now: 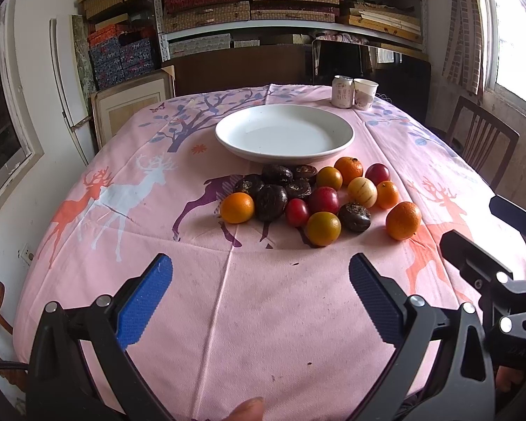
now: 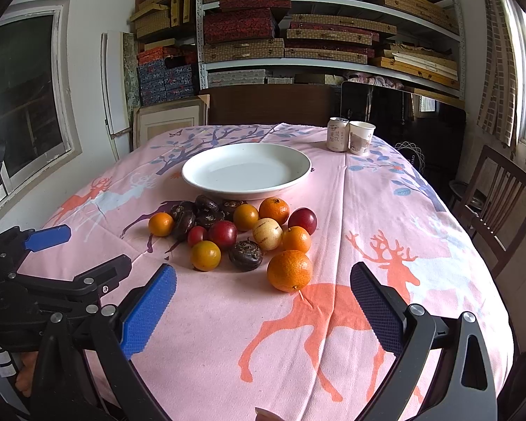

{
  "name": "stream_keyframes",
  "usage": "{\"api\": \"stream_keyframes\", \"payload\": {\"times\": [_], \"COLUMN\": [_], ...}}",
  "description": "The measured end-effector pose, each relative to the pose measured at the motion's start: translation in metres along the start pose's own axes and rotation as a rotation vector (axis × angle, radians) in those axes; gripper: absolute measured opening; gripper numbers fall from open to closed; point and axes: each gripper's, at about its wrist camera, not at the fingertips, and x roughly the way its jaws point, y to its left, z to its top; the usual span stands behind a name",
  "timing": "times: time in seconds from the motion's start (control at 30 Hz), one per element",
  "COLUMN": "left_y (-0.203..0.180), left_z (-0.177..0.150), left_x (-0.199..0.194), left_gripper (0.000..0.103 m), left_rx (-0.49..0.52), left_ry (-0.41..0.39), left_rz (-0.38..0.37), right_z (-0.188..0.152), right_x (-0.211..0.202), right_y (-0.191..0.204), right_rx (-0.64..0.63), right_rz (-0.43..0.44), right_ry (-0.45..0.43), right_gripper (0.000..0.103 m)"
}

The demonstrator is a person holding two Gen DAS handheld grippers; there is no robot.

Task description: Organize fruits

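Observation:
A pile of small fruits lies on the pink tablecloth just in front of an empty white plate (image 1: 284, 133) (image 2: 246, 170): oranges, red plums, dark brown fruits and one pale striped fruit (image 1: 362, 192) (image 2: 267, 233). The nearest orange (image 1: 403, 220) (image 2: 289, 270) sits apart at the pile's right front. My left gripper (image 1: 261, 286) is open and empty, held back from the pile. My right gripper (image 2: 263, 296) is open and empty, just short of the nearest orange. The left gripper also shows at the left of the right wrist view (image 2: 52, 245).
A drink can (image 1: 343, 92) (image 2: 338, 134) and a paper cup (image 1: 364, 94) (image 2: 360, 137) stand at the table's far right. A wooden chair (image 2: 501, 207) stands to the right of the table. Shelves of boxes fill the back wall.

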Motion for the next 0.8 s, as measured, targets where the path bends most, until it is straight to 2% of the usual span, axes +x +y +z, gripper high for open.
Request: {"api": "stream_keyframes", "payload": {"times": [0.8], "left_y": [-0.0001], "left_z": [-0.0017], "left_x": [0.0047], "left_gripper": [0.099], "left_rx": [-0.002], "left_ry": [0.029], "left_rz": [-0.004], "right_z": [-0.0012], "right_x": [0.0017], "right_y": [0.0016], "right_rx": [-0.001], "right_rz": [0.001], "right_ry": [0.001], "right_gripper": [0.1]}}
